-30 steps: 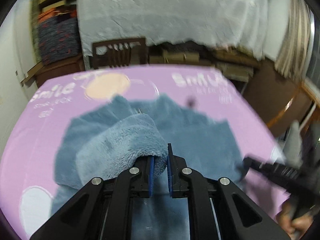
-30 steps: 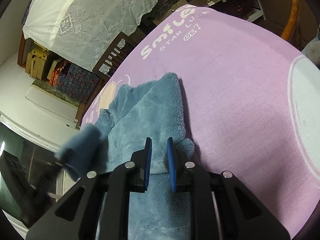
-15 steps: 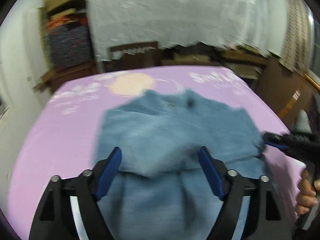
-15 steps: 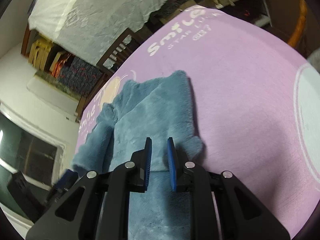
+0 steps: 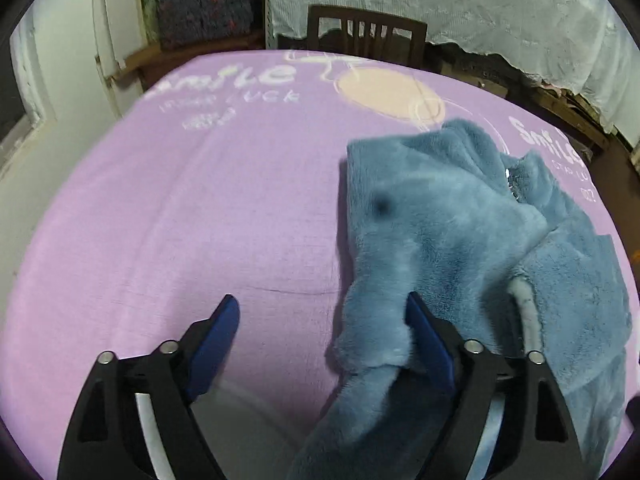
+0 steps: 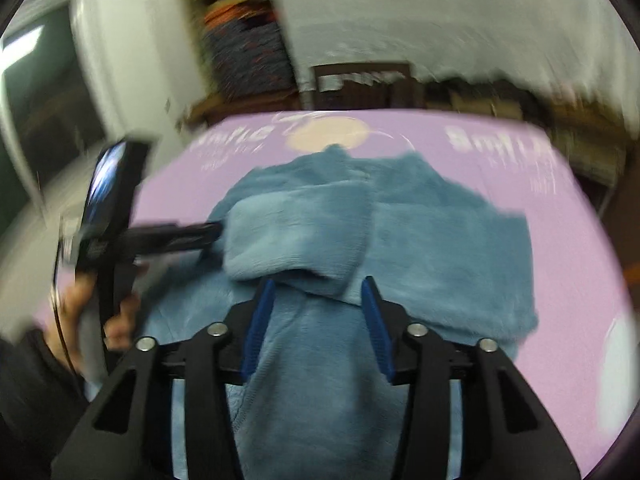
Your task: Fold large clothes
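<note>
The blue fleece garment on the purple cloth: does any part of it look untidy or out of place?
Yes. On the blue fleece garment a sleeve hangs loose off the left edge, between the opening jaws of the left gripper, and its light lining shows where a part is turned over. Nothing looks damaged.

Blue fleece garment cut off at lower edge; right wrist view smeared, blurring chair and stacked shelves.

The blue garment is thick, plush fleece, its pile matt and fuzzy. Beneath it the purple printed cloth looks smooth and flat-woven. The chair behind seems dark wood.
</note>
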Motion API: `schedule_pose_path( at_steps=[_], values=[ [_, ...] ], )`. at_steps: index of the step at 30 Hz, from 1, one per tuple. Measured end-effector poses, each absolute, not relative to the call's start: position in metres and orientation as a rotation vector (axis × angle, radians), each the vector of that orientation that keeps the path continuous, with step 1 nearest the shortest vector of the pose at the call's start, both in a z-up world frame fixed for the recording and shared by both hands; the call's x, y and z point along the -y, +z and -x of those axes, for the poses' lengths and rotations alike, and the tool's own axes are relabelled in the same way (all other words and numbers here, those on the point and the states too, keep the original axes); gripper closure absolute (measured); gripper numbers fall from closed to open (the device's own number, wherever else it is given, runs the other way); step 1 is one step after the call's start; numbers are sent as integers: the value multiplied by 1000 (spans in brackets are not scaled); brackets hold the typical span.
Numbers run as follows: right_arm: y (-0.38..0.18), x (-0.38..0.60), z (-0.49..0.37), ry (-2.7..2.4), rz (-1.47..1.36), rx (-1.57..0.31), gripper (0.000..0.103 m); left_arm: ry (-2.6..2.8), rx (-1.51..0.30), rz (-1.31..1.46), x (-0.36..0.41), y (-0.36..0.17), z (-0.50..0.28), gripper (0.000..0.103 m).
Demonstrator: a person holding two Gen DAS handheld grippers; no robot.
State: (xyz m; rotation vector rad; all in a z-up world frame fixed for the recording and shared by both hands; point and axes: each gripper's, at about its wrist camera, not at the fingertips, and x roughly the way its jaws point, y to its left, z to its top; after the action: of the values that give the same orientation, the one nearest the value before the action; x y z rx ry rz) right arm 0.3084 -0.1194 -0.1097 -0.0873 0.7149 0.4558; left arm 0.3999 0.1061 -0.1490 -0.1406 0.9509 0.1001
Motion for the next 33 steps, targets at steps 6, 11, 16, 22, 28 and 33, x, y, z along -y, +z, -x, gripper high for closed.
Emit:
schedule_pose_path(
  at_steps=[6,11,16,22,28,33],
  values=[
    [-136,29,-286,343,692,-536,46,71,-943,166,-115,-151,-402,11],
    [-158,5,-294,327,850,-509,47,56,-941,178,-116,-151,-404,9],
    [-154,18,-315,352,756,-582,96,54,-941,177,-113,-151,-400,7],
    [-114,102,-348,454,149,-721,96,61,-943,177,-113,-151,-399,4],
    [-140,205,-376,343,-359,-854,85,65,-944,172,-113,-151,-399,4],
    [-153,235,-382,349,-556,-861,40,68,-944,172,-113,-151,-399,3]
  ],
)
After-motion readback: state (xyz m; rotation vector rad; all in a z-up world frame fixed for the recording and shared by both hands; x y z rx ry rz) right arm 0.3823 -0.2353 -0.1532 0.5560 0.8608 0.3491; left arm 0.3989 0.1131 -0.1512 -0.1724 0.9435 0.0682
